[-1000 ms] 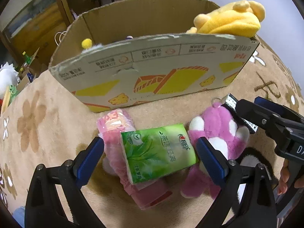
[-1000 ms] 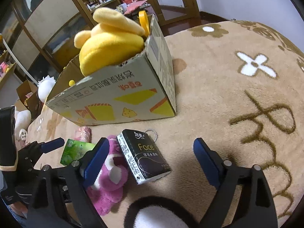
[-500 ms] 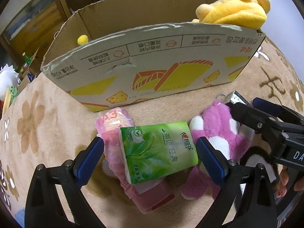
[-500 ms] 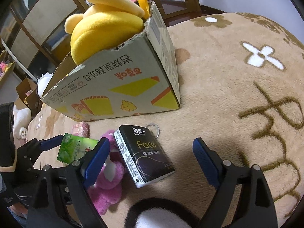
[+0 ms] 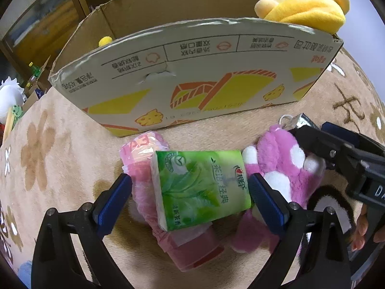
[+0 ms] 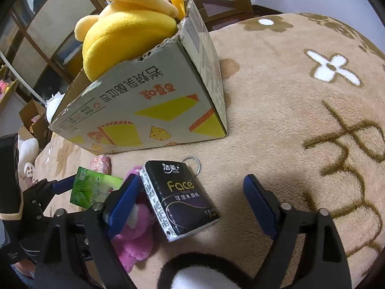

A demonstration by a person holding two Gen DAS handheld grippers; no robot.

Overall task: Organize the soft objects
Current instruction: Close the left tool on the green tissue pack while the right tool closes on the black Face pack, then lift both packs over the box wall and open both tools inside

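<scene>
Soft things are partly sorted: a yellow plush (image 5: 305, 7) already sits in the box (image 5: 192, 77), poking over its rim at the upper right of the left view, and a small yellow pompom (image 5: 105, 40) shows inside at the upper left. Four pieces are left on the blanket (image 6: 288, 96) in front of the box. The green tissue pack (image 5: 202, 187) lies at mid-frame in the left view, resting across a pink pack (image 5: 154, 192) and just beside the pink plush (image 5: 279, 168). The left tongs (image 5: 190, 200) stand wide open around the green pack — one pad well off its left edge, the other close beside its right edge, neither pressing. In the right view the black tissue pack (image 6: 180, 197) lies tilted at lower centre, leaning on the pink plush, a key ring (image 6: 191, 162) just above it. The right tongs (image 6: 192, 202) are open around it and have just been closing — the pack is between the pads, the left pad close to its side, the right pad well clear. My reading: both hands are about to grip a pack each, so roughly the first part is done; the two packs, the pink pack and the pink plush are yet to go in.
</scene>
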